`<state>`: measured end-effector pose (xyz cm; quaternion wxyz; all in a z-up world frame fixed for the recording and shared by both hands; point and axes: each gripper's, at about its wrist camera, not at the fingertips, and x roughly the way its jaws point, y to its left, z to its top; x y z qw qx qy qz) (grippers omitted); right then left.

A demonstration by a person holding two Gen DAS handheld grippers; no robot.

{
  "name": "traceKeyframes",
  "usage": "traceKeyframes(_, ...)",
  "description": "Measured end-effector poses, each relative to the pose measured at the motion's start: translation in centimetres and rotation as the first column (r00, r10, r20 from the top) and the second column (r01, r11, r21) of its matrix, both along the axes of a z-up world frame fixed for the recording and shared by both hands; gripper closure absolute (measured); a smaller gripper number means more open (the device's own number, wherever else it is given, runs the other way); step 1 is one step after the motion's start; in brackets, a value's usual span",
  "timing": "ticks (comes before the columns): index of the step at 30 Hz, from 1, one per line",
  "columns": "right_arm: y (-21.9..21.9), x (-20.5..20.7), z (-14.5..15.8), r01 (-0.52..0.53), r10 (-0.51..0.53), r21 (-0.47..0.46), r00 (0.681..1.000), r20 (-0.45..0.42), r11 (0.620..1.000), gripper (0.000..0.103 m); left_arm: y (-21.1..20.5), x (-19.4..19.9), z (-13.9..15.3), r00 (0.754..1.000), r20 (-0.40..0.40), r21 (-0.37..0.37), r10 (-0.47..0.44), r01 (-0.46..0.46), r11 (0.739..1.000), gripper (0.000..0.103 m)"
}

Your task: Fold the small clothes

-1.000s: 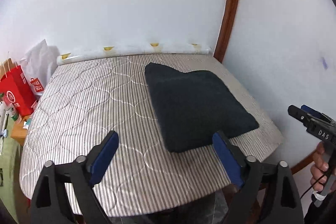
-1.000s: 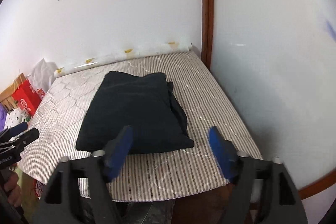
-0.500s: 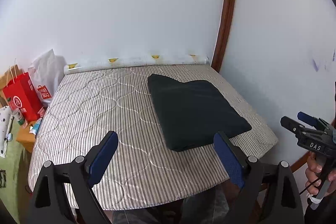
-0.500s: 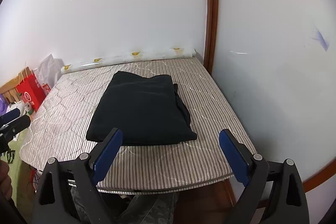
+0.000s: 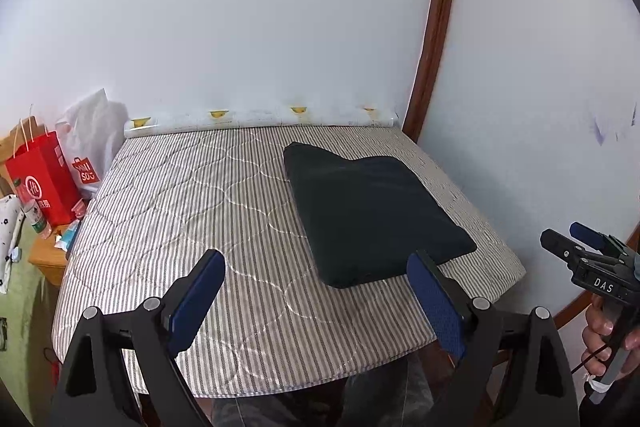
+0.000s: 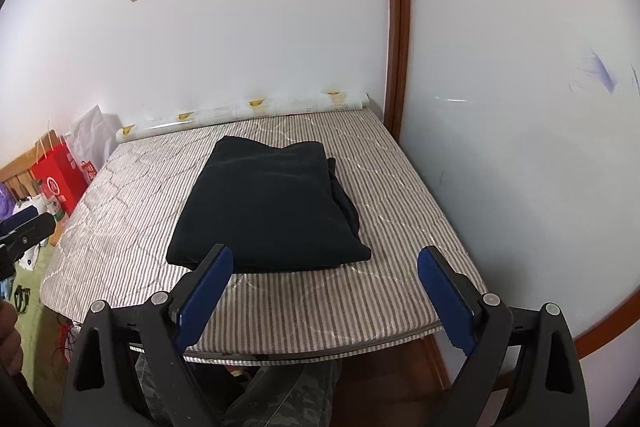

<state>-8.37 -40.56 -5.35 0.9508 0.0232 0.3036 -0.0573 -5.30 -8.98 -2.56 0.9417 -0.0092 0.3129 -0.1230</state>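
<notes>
A dark garment [image 5: 372, 211] [image 6: 268, 211] lies folded into a thick rectangle on the right half of a striped quilted table top [image 5: 180, 211] [image 6: 304, 303]. My left gripper [image 5: 316, 287] hangs open over the near edge, to the left of and nearer than the garment, with nothing between its blue pads. My right gripper [image 6: 324, 283] is open too, back from the garment's near edge and holding nothing. The right gripper [image 5: 580, 247] also shows at the right edge of the left wrist view, with a hand [image 5: 604, 339] on its grip.
White walls close off the back and right, with a brown wooden trim [image 5: 436, 27] in the corner. A rolled sheet [image 5: 260, 117] lies along the far edge. A red paper bag [image 5: 40, 183], a white plastic bag [image 5: 94, 131] and small items crowd a low stand at left.
Both grippers have drawn back toward the near edge, so the garment looks smaller and farther. The right gripper's jaws have spread a little wider. The garment has not moved.
</notes>
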Motion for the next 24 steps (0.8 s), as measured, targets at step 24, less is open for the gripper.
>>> traceKeyframes(24,-0.16,0.05,-0.56,-0.013,0.014,0.028,1.000,-0.012,1.000,0.010,0.15,-0.04,-0.60,1.000,-0.029,-0.011,0.001,-0.001,1.000,0.010)
